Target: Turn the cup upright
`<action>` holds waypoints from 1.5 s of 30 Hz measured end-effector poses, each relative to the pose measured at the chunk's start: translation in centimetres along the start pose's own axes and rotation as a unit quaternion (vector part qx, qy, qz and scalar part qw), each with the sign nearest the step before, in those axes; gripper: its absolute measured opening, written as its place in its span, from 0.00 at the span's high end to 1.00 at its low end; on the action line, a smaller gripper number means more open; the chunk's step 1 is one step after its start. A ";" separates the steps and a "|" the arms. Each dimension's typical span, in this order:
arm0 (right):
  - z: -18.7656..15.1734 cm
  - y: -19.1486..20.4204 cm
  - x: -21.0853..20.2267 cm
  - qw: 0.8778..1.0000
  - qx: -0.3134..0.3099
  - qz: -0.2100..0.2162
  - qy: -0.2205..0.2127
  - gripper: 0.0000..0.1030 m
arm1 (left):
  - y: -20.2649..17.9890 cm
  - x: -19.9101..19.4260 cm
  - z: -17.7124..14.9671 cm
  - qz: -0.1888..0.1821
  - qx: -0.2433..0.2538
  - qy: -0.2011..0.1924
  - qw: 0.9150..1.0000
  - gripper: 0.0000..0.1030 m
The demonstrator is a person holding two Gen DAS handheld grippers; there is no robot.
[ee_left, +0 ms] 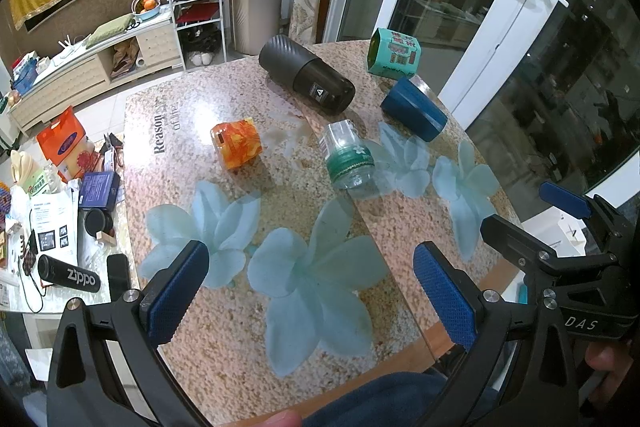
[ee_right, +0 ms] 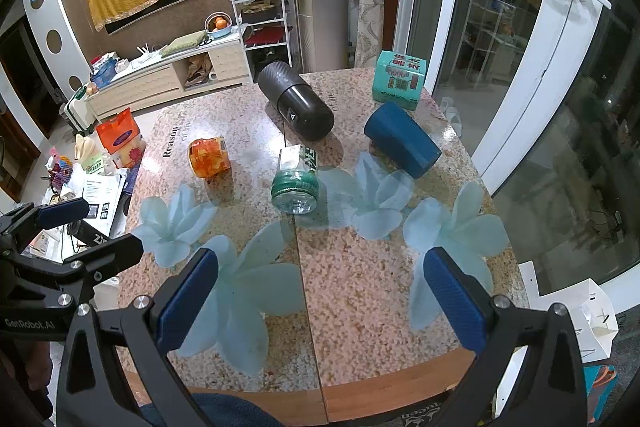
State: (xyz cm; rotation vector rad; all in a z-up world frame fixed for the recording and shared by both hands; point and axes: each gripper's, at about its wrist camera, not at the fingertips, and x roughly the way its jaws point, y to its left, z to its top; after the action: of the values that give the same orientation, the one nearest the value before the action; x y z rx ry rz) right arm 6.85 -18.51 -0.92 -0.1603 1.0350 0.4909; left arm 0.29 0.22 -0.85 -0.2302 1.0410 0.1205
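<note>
A dark blue cup (ee_left: 414,109) lies on its side at the table's far right, also in the right wrist view (ee_right: 402,141). My left gripper (ee_left: 312,291) is open and empty above the table's near edge. My right gripper (ee_right: 320,295) is open and empty, also over the near edge; it shows at the right of the left wrist view (ee_left: 532,211). Both are well short of the cup.
On the speckled table (ee_right: 352,291) lie a black cylinder (ee_right: 296,105), a clear bottle with green label (ee_right: 296,179), an orange packet (ee_right: 209,155) and a teal box (ee_right: 398,75). A cluttered side table (ee_left: 60,227) stands left. Glass doors (ee_right: 520,67) stand right.
</note>
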 end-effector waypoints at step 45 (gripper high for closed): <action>1.6 -1.4 5.3 0.995 -0.004 0.067 0.075 0.00 | 4.4 3.4 4.9 0.071 0.152 0.085 0.982 0.00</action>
State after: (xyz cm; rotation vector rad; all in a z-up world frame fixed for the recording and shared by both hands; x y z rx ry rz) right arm 10.93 -17.51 -4.73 -0.1364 1.1958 0.6113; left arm 5.18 5.66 -2.02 0.1138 1.2297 0.0685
